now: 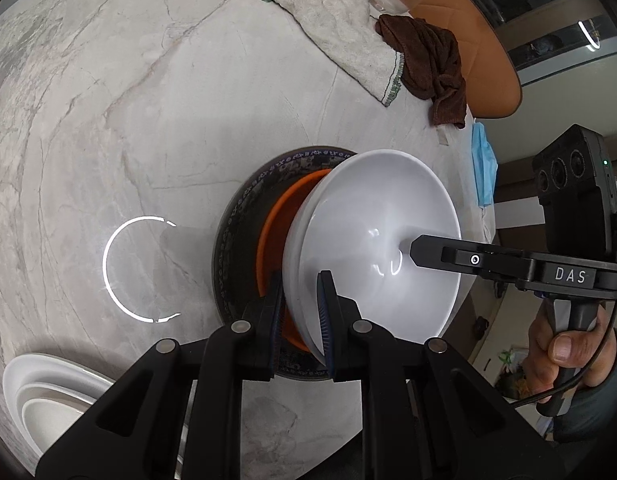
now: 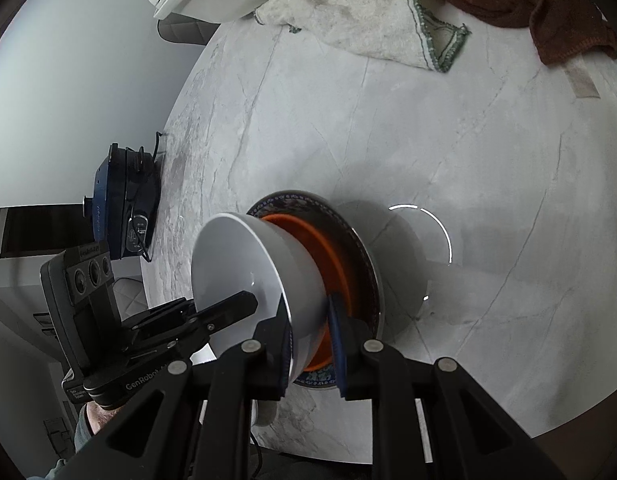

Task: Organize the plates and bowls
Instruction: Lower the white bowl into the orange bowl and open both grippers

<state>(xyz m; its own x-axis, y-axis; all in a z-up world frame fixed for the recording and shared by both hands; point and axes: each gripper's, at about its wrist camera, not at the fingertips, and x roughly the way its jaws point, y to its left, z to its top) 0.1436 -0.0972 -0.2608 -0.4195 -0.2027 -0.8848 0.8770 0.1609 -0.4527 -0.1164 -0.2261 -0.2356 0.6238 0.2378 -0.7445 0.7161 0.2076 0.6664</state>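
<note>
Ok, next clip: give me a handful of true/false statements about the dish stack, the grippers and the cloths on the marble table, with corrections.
1. Both grippers clamp the rim of the white ceramic bowl, the left gripper and the right gripper on opposite sides. True.
2. The white bowl sits on top of the stack. True: below it come an orange plate and a dark patterned plate.
3. The brown cloth is draped over the bowl. False: it lies far off on the marble table, beside a cream towel.
4. The right gripper's jaws hang wide open. False: they pinch the bowl's rim.
5. No other white dishes are visible. False: nested white dishes sit at the lower left of the left wrist view.
</note>
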